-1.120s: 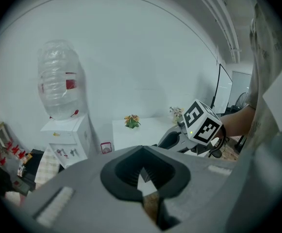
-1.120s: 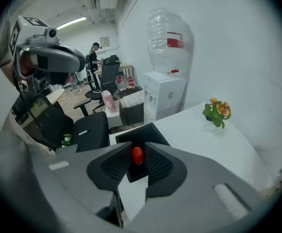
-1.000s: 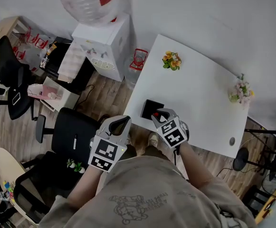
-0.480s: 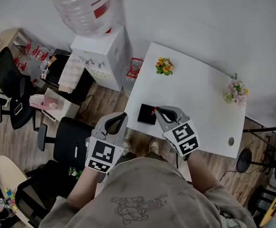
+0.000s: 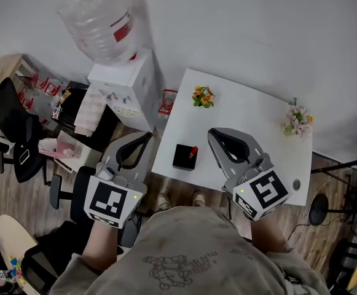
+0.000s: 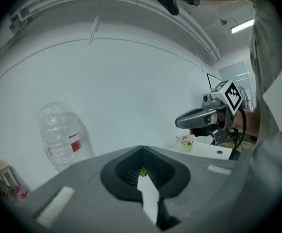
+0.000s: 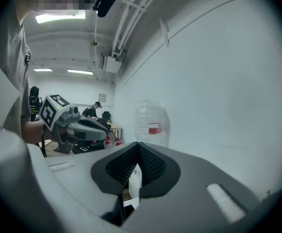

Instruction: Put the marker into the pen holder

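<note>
The black pen holder (image 5: 183, 157) stands near the front edge of the white table (image 5: 252, 125). A red-tipped marker (image 5: 193, 152) sticks up out of its right side. My left gripper (image 5: 148, 135) hangs off the table's left edge, raised above the floor, shut and empty. My right gripper (image 5: 213, 133) is held high over the table just right of the holder, also shut with nothing in it. Each gripper view looks at the wall, with the jaws meeting at a point (image 6: 141, 148) (image 7: 138, 143); neither shows the holder.
Two small flower pots (image 5: 203, 96) (image 5: 295, 120) stand at the table's far side, and a small round disc (image 5: 297, 184) lies near its right front corner. A water dispenser (image 5: 126, 82) with a large bottle (image 5: 101, 20) stands left of the table. Black office chairs (image 5: 80, 186) crowd the floor at left.
Both grippers have risen toward the camera. The right gripper has come away from the holder, where it was a second ago, and the marker stays standing in it.
</note>
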{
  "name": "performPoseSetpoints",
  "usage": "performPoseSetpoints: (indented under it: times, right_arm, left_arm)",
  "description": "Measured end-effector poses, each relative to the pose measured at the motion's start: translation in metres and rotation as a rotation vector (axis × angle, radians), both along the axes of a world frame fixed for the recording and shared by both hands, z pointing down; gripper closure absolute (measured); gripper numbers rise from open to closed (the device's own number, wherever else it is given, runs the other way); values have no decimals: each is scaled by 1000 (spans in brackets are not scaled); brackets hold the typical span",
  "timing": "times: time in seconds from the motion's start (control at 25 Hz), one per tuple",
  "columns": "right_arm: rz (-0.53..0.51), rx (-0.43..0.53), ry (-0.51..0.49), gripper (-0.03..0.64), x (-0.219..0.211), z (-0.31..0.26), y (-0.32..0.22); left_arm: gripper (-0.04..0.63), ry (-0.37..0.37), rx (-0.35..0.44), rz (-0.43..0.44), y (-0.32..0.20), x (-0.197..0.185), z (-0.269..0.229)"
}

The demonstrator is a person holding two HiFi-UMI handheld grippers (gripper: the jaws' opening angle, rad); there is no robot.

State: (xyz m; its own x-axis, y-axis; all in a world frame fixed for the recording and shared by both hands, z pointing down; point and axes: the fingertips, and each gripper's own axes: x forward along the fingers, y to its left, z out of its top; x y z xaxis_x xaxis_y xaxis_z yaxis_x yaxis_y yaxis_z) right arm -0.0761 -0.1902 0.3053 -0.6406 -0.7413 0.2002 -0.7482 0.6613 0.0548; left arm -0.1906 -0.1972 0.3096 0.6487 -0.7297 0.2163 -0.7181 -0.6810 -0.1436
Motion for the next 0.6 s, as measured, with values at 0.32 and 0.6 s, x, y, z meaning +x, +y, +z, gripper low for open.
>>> performPoseSetpoints:
  times: [0.32, 0.6]
  right_arm:
    - [31, 167, -83, 588, 23, -72, 10]
    - [64, 227, -83, 589, 39, -86, 16]
  left_arm:
    - [595, 27, 125, -26, 3, -5, -60]
    - [595, 40, 182, -54, 2, -10, -72]
